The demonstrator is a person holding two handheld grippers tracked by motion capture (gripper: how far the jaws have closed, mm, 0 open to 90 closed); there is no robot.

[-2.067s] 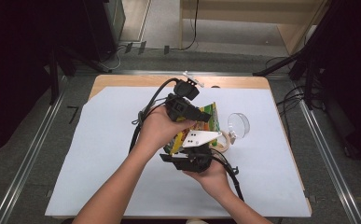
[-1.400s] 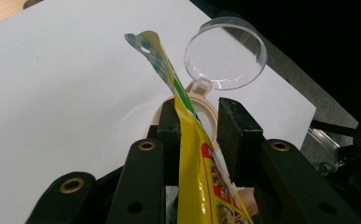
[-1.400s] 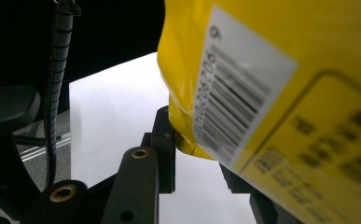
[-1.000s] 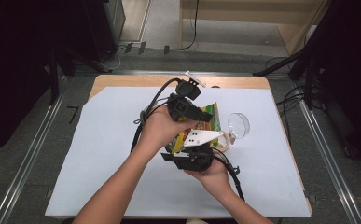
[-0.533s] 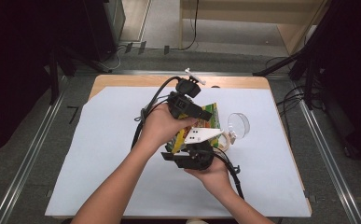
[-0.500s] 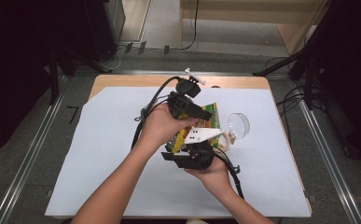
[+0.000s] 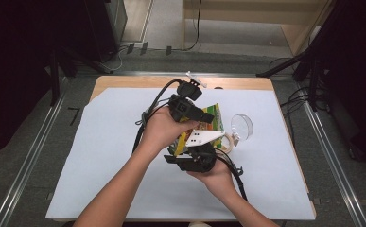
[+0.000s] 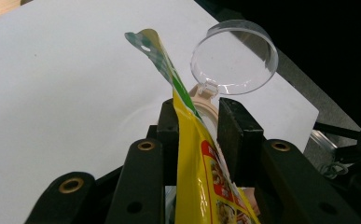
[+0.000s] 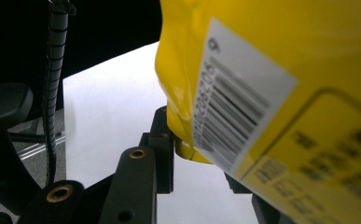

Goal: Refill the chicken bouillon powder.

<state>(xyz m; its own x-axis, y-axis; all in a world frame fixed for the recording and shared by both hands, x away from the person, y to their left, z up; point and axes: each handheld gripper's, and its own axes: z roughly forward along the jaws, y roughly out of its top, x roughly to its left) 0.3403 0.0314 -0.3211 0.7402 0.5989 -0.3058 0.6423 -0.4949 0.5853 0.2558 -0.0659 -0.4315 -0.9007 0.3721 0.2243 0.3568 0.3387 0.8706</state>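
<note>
Pouch, yellow with a green top edge, printed; held above the middle of the table between both grippers. In the left gripper view the pouch stood on edge between the two black jaws, its green corner rising past them; the pads sat close on either face and appeared to pinch it, though the contact itself was partly hidden. Left gripper was held from above by the left hand, jaws narrowed about the pouch's upper part.

Right gripper, carried by the right hand, took the pouch's lower end. In the right gripper view the barcoded back of the pouch pressed against the left jaw; the other jaw was mostly covered, so the grip looked firm but could not be fully confirmed.

Container, small, beige, stood on the white sheet just behind the pouch, its clear round lid hinged open and tipped back. Contents could not be made out. In the left gripper view the lid showed transparent and bare.
</note>
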